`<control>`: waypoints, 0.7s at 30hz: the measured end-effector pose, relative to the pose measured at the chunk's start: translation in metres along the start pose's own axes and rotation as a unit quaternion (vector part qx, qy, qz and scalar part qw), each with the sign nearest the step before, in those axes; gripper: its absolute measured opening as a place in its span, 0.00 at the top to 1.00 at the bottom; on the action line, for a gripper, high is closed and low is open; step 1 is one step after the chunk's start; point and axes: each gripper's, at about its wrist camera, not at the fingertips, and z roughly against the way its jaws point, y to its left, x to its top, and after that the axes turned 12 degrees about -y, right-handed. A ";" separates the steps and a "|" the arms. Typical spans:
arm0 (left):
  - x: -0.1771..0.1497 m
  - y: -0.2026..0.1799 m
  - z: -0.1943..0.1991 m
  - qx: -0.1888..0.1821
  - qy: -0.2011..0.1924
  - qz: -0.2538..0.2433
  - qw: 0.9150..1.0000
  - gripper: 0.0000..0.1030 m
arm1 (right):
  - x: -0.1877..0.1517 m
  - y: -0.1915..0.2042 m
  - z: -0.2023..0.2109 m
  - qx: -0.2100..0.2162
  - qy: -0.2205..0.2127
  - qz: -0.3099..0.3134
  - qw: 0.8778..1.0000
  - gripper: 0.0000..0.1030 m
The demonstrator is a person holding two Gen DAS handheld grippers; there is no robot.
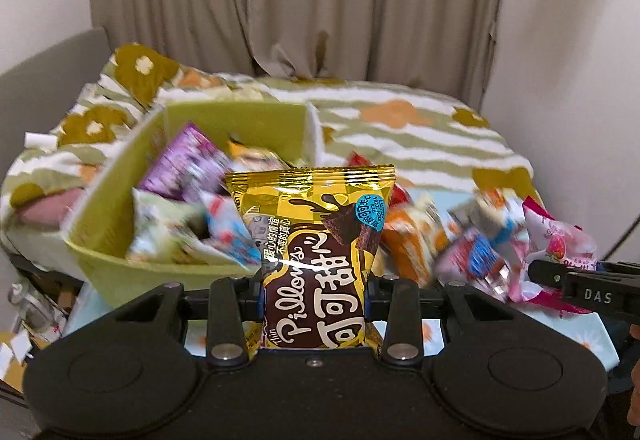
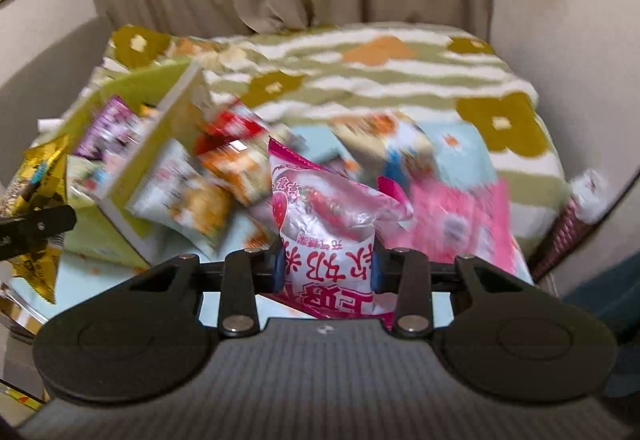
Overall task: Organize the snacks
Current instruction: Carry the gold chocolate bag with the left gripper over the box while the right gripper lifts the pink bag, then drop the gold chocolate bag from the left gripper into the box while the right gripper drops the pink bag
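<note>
My left gripper (image 1: 314,292) is shut on a gold and brown Pillows cocoa snack bag (image 1: 316,236), held upright just in front of the green box (image 1: 120,272). The box holds several snack packs, a purple one (image 1: 180,164) among them. My right gripper (image 2: 327,272) is shut on a pink and white strawberry snack bag (image 2: 324,216), held above the loose pile. The right gripper's tip and pink bag also show in the left wrist view (image 1: 556,244). The gold bag shows at the left edge of the right wrist view (image 2: 38,176).
Loose snack packs (image 2: 224,176) lie on a light blue cloth right of the green box (image 2: 168,144). Behind is a bed with a green, white and orange flowered blanket (image 2: 380,80), curtains and walls. A pink pack (image 2: 456,224) lies at right.
</note>
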 end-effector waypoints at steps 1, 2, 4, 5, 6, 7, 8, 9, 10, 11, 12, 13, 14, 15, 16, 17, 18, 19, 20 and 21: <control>0.007 0.008 -0.001 0.004 -0.005 0.000 1.000 0.58 | 0.007 0.009 -0.001 0.007 -0.006 0.002 1.000 0.49; 0.013 0.016 -0.001 0.006 -0.010 0.000 1.000 0.58 | 0.014 0.019 -0.003 0.014 -0.011 0.005 1.000 0.49; 0.025 0.031 -0.004 0.010 -0.017 -0.002 1.000 0.58 | 0.027 0.041 -0.008 0.026 -0.022 0.010 0.999 0.49; 0.031 0.040 -0.006 0.013 -0.021 -0.002 1.000 0.58 | 0.033 0.052 -0.011 0.032 -0.026 0.013 0.999 0.49; 0.038 0.048 -0.009 0.015 -0.024 -0.003 1.000 0.58 | 0.040 0.065 -0.015 0.039 -0.031 0.014 0.999 0.49; 0.044 0.057 -0.012 0.016 -0.026 -0.004 1.000 0.58 | 0.045 0.076 -0.019 0.045 -0.034 0.015 0.998 0.49; 0.050 0.066 -0.014 0.017 -0.029 -0.005 0.999 0.58 | 0.051 0.087 -0.023 0.051 -0.037 0.017 0.998 0.49; 0.055 0.074 -0.017 0.019 -0.031 -0.006 0.999 0.58 | 0.057 0.098 -0.027 0.056 -0.039 0.017 0.998 0.49; 0.061 0.083 -0.021 0.019 -0.032 -0.008 0.999 0.58 | 0.062 0.110 -0.033 0.061 -0.041 0.016 0.997 0.49; 0.066 0.091 -0.025 0.018 -0.032 -0.011 0.999 0.58 | 0.068 0.121 -0.038 0.066 -0.042 0.016 0.997 0.49; 0.071 0.098 -0.029 0.017 -0.031 -0.013 0.999 0.58 | 0.073 0.131 -0.043 0.068 -0.043 0.016 0.997 0.49; 0.076 0.107 -0.035 0.016 -0.030 -0.015 0.999 0.58 | 0.078 0.141 -0.049 0.070 -0.046 0.016 0.996 0.49; 0.080 0.113 -0.041 0.014 -0.027 -0.018 0.999 0.58 | 0.082 0.151 -0.054 0.070 -0.047 0.016 0.996 0.49; 0.084 0.121 -0.048 0.011 -0.024 -0.020 0.999 0.58 | 0.087 0.162 -0.060 0.070 -0.047 0.015 0.996 0.49; 0.088 0.128 -0.054 0.008 -0.022 -0.020 1.000 0.58 | 0.090 0.170 -0.066 0.070 -0.047 0.013 0.996 0.49; 0.093 0.135 -0.061 0.002 -0.019 -0.021 1.000 0.58 | 0.095 0.179 -0.073 0.069 -0.046 0.011 0.997 0.49; 0.097 0.142 -0.069 -0.004 -0.017 -0.023 1.000 0.58 | 0.098 0.186 -0.078 0.066 -0.046 0.010 0.997 0.49; 0.100 0.147 -0.076 -0.008 -0.015 -0.025 1.000 0.58 | 0.102 0.193 -0.084 0.063 -0.048 0.009 0.997 0.49; 0.103 0.153 -0.085 -0.013 -0.012 -0.028 0.999 0.58 | 0.105 0.200 -0.089 0.059 -0.049 0.009 0.997 0.49; 0.106 0.157 -0.092 -0.017 -0.010 -0.030 0.999 0.58 | 0.108 0.206 -0.095 0.055 -0.049 0.010 0.997 0.49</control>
